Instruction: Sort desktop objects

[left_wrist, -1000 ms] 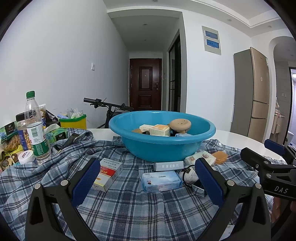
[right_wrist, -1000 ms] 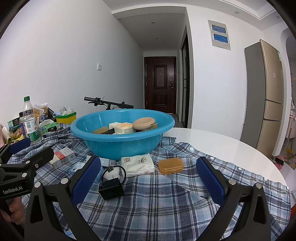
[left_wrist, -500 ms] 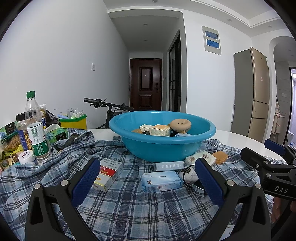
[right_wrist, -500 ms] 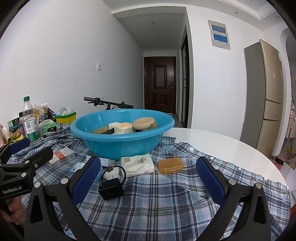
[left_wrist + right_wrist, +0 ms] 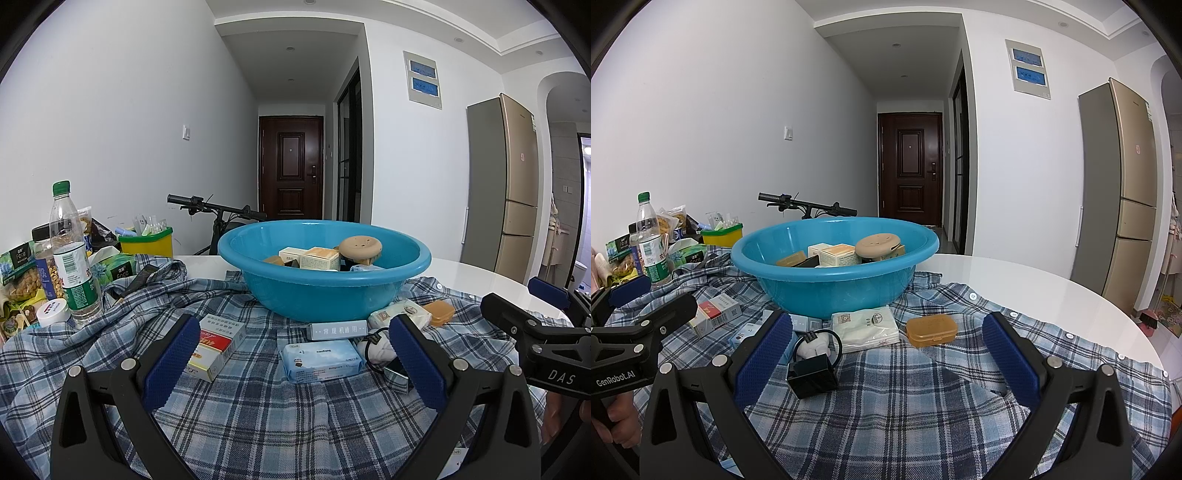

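A round white bench (image 5: 1015, 280) carries a rumpled plaid shirt (image 5: 280, 410) spread as a cover. At its left edge stand a green-capped water bottle (image 5: 70, 258), snack packets and a yellow tub (image 5: 146, 242). In the middle sits a blue basin (image 5: 325, 291) holding small boxes and a tan round lid. On the cloth before the basin lie, from left, a red-and-white carton (image 5: 216, 345), a pale blue wipes pack (image 5: 321, 360), a white tissue pack (image 5: 866, 328), a black charger with looped cable (image 5: 812, 374) and an amber case (image 5: 931, 329). Behind, a bicycle handlebar, a hallway ending in a dark door, and a tall fridge at right.

The left gripper (image 5: 291, 362) hovers low over the cloth, jaws spread wide and empty, the wipes pack between them. The right gripper (image 5: 882, 360) hangs likewise, spread and empty, near the charger.
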The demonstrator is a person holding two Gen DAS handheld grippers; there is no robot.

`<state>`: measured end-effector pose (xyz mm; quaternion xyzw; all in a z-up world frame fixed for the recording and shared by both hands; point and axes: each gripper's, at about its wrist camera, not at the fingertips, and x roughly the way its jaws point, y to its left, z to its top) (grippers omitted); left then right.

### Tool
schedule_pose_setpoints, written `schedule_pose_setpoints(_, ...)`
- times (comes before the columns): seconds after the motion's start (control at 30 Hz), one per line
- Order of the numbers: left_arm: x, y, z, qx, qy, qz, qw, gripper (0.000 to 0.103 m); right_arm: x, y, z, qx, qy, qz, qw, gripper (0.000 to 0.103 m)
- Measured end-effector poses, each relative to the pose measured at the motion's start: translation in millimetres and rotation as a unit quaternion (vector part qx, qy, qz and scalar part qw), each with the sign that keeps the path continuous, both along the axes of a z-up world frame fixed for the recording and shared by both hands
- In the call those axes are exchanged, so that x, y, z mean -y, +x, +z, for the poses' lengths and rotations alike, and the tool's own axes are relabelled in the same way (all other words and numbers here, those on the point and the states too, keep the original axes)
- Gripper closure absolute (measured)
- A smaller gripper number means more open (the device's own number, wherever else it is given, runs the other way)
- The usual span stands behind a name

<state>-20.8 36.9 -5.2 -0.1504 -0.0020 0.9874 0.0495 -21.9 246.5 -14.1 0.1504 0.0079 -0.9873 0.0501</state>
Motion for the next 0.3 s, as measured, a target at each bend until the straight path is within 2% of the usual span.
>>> schedule_pose_setpoints(0.3, -0.1, -0.1, 0.1, 0.000, 0.000, 0.000, 1.0000, 0.000, -0.1, -0.3, -0.2, 0.000, 0.000, 0.000, 1.000, 0.000)
